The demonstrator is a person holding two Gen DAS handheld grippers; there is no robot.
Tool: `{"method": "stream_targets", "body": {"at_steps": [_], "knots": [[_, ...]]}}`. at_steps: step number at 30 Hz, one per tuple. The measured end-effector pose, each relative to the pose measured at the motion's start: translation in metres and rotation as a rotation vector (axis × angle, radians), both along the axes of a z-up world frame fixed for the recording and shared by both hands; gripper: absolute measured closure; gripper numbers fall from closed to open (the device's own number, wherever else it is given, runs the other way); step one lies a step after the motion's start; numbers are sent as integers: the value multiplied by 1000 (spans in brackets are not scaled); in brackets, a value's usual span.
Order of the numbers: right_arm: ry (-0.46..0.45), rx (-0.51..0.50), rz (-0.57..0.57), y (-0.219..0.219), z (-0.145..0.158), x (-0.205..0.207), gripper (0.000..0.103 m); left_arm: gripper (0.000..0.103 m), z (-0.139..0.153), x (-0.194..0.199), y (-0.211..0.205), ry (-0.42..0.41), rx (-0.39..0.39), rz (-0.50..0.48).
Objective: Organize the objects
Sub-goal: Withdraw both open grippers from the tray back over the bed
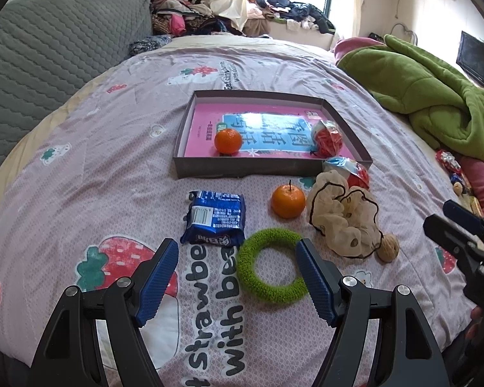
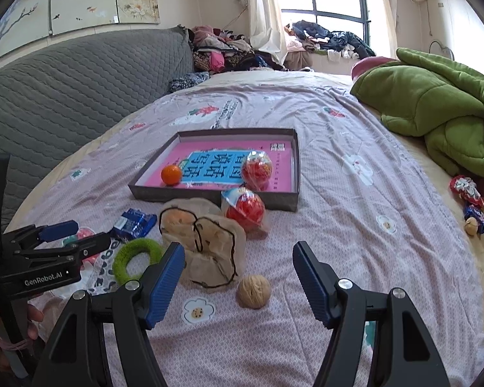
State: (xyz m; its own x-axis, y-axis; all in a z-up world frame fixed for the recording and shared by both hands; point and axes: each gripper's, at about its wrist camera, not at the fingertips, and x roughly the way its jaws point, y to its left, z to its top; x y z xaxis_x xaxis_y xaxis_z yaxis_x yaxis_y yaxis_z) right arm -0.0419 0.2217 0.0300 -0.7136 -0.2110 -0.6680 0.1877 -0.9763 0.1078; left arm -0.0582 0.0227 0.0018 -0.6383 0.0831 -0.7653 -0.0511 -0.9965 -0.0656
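1. Left wrist view: the left claw point(image 1: 237, 259) is seen spread wide and empty above the bed point(image 1: 96, 161). The green ring point(image 1: 272, 269) lies flat just ahead, its right rim beside the right pad, so it is judged nearest this claw. The box point(image 1: 267, 167), well beyond, already holds an orange point(image 1: 228, 141).

2. Right wrist view: the right claw point(image 2: 237, 262) is also seen released, holding nothing. The walnut point(image 2: 254, 291) sits directly between and just ahead of its fingers; the green ring point(image 2: 135, 259) lies off left, by the left claw point(image 2: 61, 235).
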Motion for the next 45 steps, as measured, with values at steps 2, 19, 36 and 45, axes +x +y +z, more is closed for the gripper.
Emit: {"method": "stream_targets", "body": {"at_steps": [2,19,36,45], "knots": [[-14,-3,7,-1,-5,0,34,27,-2,1,1,-7,1,-5],[-70,20,39,-12,-22,1,34,27,-15,0,5,-67,12,-24],[-111,43,48,-13,-36,5,34,27,-28,1,5,-121,8,-33],[-119,47,49,-12,-40,8,34,27,-34,1,3,-148,25,-30]]}}
